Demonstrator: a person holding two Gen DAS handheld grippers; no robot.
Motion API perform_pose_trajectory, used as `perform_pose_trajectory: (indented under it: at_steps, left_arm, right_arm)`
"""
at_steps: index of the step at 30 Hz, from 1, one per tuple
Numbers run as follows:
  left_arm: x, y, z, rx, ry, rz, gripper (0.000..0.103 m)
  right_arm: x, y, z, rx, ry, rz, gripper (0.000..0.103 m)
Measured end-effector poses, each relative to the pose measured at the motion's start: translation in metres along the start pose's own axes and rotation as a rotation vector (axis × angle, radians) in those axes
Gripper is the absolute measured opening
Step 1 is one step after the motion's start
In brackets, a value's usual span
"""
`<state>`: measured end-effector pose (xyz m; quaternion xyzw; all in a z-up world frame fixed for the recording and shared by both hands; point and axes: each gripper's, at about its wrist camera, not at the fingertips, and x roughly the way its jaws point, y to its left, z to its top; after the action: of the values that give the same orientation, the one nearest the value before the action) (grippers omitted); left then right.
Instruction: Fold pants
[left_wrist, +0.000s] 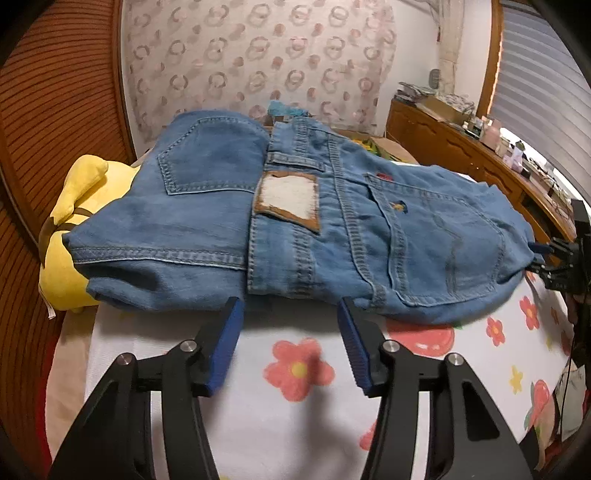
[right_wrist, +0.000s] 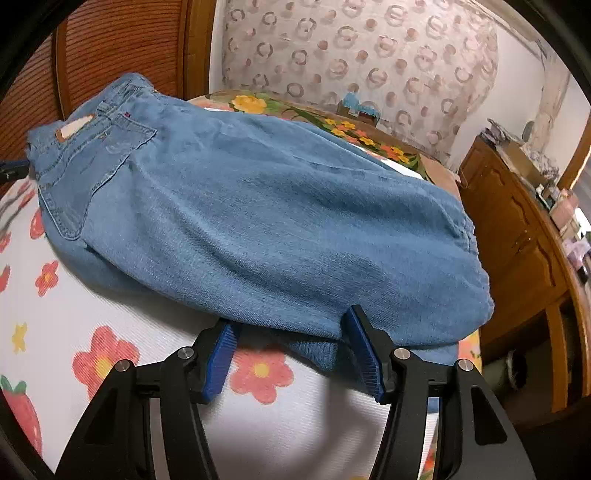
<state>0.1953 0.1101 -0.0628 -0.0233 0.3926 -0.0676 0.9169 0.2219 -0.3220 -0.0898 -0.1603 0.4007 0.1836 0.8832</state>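
Blue jeans (left_wrist: 332, 221) lie folded lengthwise across the floral bedsheet (left_wrist: 295, 413), back pockets and the leather waist patch (left_wrist: 288, 199) facing up. My left gripper (left_wrist: 290, 308) is open, its blue pads just short of the waistband's near edge, with nothing between them. In the right wrist view the legs of the jeans (right_wrist: 277, 221) stretch away towards the waist. My right gripper (right_wrist: 290, 323) is open at the near edge of the leg; the denim hangs over its tips and the pads do not press on it. The right gripper (left_wrist: 543, 258) also shows at the far right of the left wrist view.
A yellow plush toy (left_wrist: 74, 229) lies at the left under the jeans' waist end. A ribbed wooden headboard (left_wrist: 55, 110) rises behind it. A wooden dresser (right_wrist: 517, 236) with clutter on top stands to the right of the bed. A patterned curtain (left_wrist: 258, 55) hangs behind.
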Motion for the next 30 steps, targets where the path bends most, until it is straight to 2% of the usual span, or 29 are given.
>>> perform_pose_trajectory:
  at_steps: [2, 5, 8, 14, 19, 25, 26, 28, 30]
  left_arm:
    - [0.003, 0.004, 0.002, -0.013, 0.002, 0.001, 0.054]
    - [0.008, 0.009, 0.004, -0.022, 0.014, 0.007, 0.054]
    - [0.013, 0.010, 0.006, -0.030, 0.021, 0.009, 0.054]
    - [0.008, -0.003, 0.011, 0.028, -0.018, -0.008, 0.054]
    - [0.017, -0.001, 0.020, 0.034, -0.002, 0.066, 0.054]
    - [0.028, -0.002, 0.024, 0.059, 0.026, 0.035, 0.053]
    - [0.028, -0.003, 0.024, 0.063, 0.023, 0.034, 0.043]
    - [0.026, -0.006, 0.024, 0.078, 0.008, 0.042, 0.035]
    - [0.022, -0.015, 0.025, 0.129, -0.005, 0.066, 0.020]
  right_arm:
    - [-0.001, -0.002, -0.002, 0.016, -0.010, 0.025, 0.036]
    - [-0.001, 0.007, -0.004, 0.013, -0.021, 0.012, 0.025]
    - [0.001, 0.013, -0.006, 0.002, -0.025, -0.011, 0.021]
    - [0.002, 0.019, -0.007, -0.004, -0.024, -0.020, 0.020]
    - [-0.003, 0.021, -0.014, 0.003, -0.038, -0.021, 0.020]
    - [-0.009, 0.023, -0.023, 0.002, -0.044, -0.026, 0.020]
    - [-0.011, 0.023, -0.023, -0.001, -0.044, -0.028, 0.018]
    - [-0.013, 0.025, -0.023, -0.015, -0.043, -0.055, 0.010]
    - [-0.017, 0.029, -0.023, -0.035, -0.050, -0.074, 0.006]
